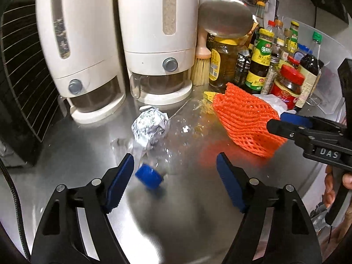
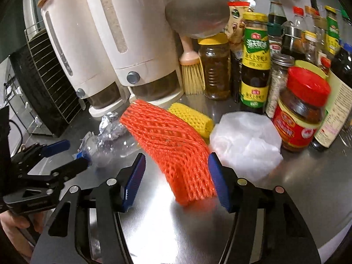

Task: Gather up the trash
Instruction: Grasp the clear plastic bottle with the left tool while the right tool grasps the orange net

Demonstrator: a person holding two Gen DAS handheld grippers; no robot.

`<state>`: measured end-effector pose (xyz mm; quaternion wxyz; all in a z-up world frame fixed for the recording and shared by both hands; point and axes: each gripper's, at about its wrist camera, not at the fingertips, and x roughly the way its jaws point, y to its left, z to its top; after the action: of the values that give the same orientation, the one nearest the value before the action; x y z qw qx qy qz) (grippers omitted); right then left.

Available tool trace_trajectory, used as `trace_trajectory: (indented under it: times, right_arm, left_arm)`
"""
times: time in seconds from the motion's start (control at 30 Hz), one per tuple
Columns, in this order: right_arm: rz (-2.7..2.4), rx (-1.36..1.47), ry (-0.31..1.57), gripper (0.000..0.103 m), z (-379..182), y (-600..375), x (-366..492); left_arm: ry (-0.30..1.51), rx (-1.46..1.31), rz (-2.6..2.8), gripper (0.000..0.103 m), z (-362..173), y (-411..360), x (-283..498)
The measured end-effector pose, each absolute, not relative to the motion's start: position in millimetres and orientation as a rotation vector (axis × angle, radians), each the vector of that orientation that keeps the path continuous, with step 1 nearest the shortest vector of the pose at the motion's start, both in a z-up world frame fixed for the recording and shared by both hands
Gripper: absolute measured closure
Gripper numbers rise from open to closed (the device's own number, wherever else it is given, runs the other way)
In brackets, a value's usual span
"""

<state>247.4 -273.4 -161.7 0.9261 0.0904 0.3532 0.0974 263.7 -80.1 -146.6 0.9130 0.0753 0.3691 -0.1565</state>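
Trash sits between both pairs of jaws: my right gripper (image 2: pixel 177 179) stands open around the orange foam net (image 2: pixel 171 149), my left gripper (image 1: pixel 175 181) open around the clear bottle (image 1: pixel 162 151), blue cap (image 1: pixel 149 176) nearest; foil ball (image 1: pixel 149 126) lies beyond on the steel counter (image 1: pixel 187 215), so each hand can take one piece

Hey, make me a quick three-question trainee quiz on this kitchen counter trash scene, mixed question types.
1. True or false: the orange foam net lies between the right tongs' pads.
2. What colour is the cap of the clear plastic bottle?
3. The crumpled foil ball sits nearest: A) red-lidded jar B) white dispensers C) brush

Key: 1 true; 2 blue; 3 B.
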Motion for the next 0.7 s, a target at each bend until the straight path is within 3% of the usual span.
trace_trajectory:
  times: [0.7]
  right_arm:
    - [0.261, 0.202, 0.738, 0.043, -176, -279, 297]
  left_arm:
    - [0.809, 0.206, -0.361, 0.031, -171, -98, 318]
